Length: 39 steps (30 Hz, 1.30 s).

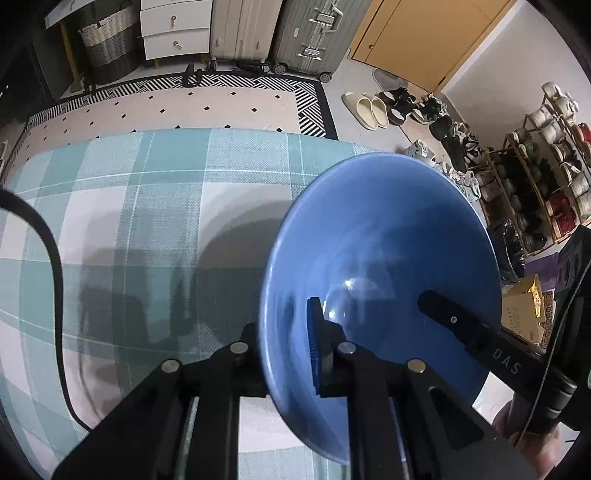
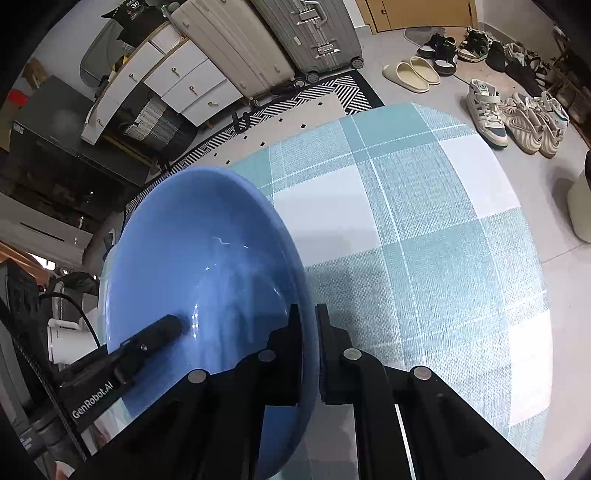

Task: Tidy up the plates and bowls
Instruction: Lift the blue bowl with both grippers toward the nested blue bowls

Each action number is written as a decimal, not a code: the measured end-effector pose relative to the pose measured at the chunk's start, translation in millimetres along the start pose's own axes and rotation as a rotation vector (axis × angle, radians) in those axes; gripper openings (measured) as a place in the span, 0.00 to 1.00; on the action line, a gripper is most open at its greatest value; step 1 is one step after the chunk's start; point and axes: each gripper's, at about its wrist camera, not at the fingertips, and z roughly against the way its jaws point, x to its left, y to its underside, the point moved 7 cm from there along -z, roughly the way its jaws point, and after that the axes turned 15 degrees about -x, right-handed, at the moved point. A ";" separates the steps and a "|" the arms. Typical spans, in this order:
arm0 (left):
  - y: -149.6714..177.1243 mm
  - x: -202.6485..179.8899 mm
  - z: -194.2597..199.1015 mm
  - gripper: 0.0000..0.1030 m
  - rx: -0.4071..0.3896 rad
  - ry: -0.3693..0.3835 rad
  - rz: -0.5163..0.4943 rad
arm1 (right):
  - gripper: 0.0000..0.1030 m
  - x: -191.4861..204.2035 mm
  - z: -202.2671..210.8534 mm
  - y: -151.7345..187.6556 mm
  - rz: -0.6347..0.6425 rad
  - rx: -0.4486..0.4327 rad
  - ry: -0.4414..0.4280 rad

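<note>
**Blue bowl held at two rim points above checked tablecloth**

The blue bowl (image 1: 380, 266) is off the surface, tilted, its glazed inside facing both cameras. It is gripped on opposite sides of the rim. In the left wrist view the left gripper (image 1: 286, 354) has its jaws closed down on the rim wall — one ribbed pad inside the bowl, the other finger outside and partly hidden by it. In the right wrist view the right gripper (image 2: 308, 354) is likewise clamped narrow across the rim, one finger inside the bowl (image 2: 199, 280), one outside.

Each camera also catches the opposite tool: a black finger of the right gripper (image 1: 454, 317) reaches into the bowl from the right in the left view, and one of the left gripper (image 2: 147, 343) enters from the lower left in the right view.

Below the bowl lies a teal-and-white checked tablecloth (image 1: 147, 206) — the bowl's shadow falls on it. A black cable (image 1: 55, 280) crosses its left side.

Beyond the table: a patterned rug (image 1: 229, 99), two suitcases (image 1: 280, 33), a white drawer unit (image 1: 175, 27), pale slippers (image 2: 412, 74), scattered sneakers (image 2: 517, 118) and a shoe rack (image 1: 543, 177).
</note>
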 end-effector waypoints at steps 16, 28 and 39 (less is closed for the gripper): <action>44.5 -5.3 61.2 0.12 0.016 0.040 0.059 | 0.06 0.9 70.6 41.2 -0.030 0.004 -0.005; 82.4 -10.9 140.6 0.12 -0.016 0.042 0.066 | 0.06 25.5 163.2 88.9 -0.035 -0.032 -0.035; 121.5 -20.0 211.9 0.12 -0.060 0.040 0.042 | 0.06 42.5 246.7 127.5 -0.022 -0.080 -0.056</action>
